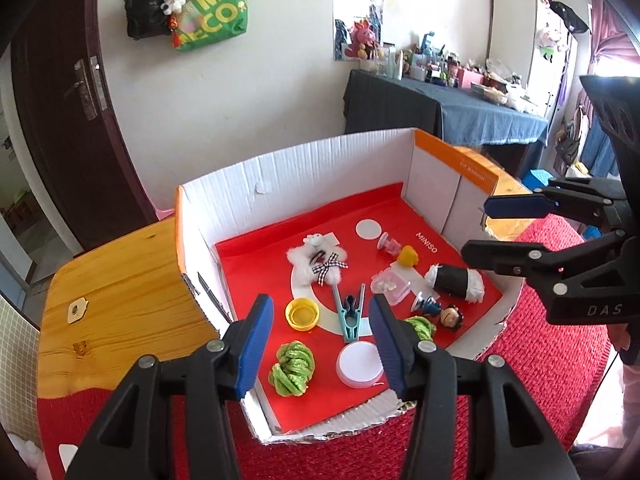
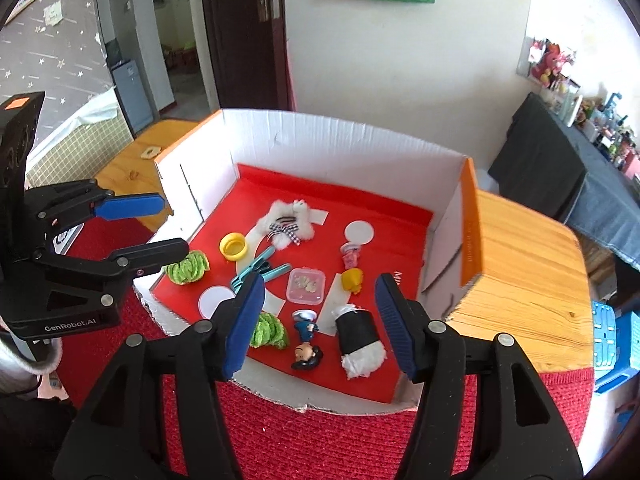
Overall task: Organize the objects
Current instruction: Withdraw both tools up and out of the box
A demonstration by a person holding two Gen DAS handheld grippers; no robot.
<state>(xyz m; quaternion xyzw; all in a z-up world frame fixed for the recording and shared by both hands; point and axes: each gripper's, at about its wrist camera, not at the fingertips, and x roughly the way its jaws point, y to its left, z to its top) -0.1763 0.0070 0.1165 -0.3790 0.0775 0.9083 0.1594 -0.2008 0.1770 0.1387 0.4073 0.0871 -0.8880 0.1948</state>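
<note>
Cardboard tray (image 1: 296,172), frame centre: holds green yarn ball (image 1: 291,368), white lid (image 1: 359,364), teal clip (image 1: 351,314), figurine (image 2: 306,354). Left gripper (image 1: 320,346) and right gripper (image 2: 316,322): both spread, empty, above near edge. Advice: descend squarely on one item, avoiding neighbours

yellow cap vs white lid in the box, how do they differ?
The yellow cap lies open side up, showing its hollow and inner ring; the white lid shows a flat, plain top. The yellow cap looks smaller than the white lid. The yellow cap sits farther into the cardboard box; the white lid nearer its front edge. Both are round.
</note>
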